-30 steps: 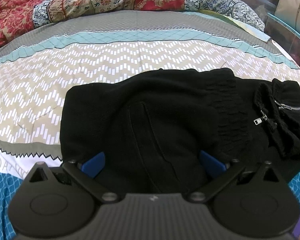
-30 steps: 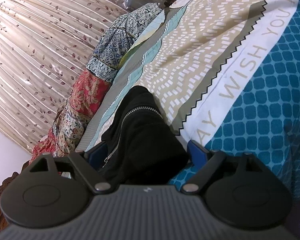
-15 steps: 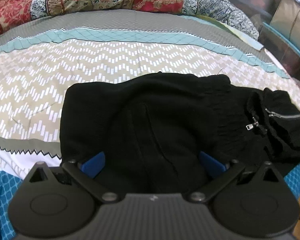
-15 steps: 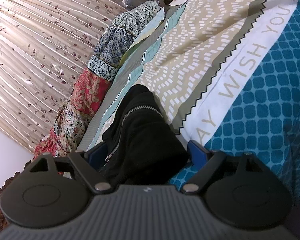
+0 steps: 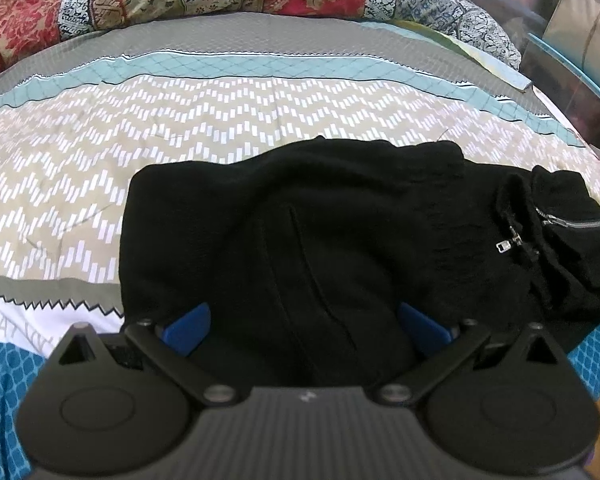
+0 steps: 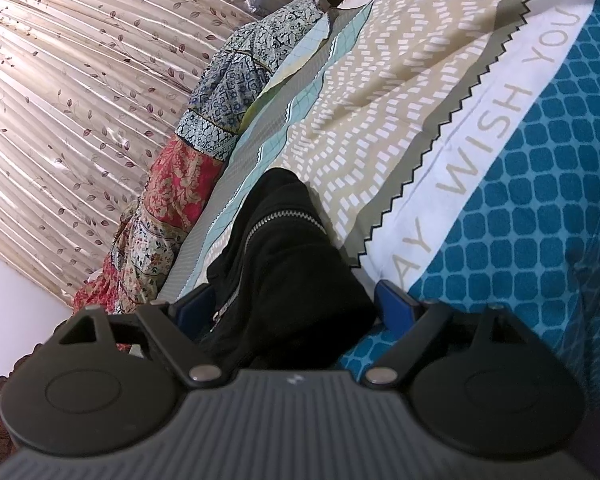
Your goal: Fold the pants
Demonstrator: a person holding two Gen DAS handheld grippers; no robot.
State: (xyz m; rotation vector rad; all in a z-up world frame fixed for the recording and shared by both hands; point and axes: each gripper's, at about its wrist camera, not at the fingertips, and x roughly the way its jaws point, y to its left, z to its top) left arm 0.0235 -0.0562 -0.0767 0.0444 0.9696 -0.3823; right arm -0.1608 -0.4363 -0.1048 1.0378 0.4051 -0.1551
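The black knit pants (image 5: 300, 232), bunched near the patterned bed cover's (image 5: 220, 120) blue front edge, sit between both wide-apart grippers, left gripper (image 5: 304, 322) and right gripper (image 6: 296, 306), apparently positioned for another fold.

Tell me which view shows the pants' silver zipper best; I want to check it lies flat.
The right wrist view: the zipper runs long and close between the open blue fingers. The left wrist view shows only a short stretch with its pull at the far right edge.
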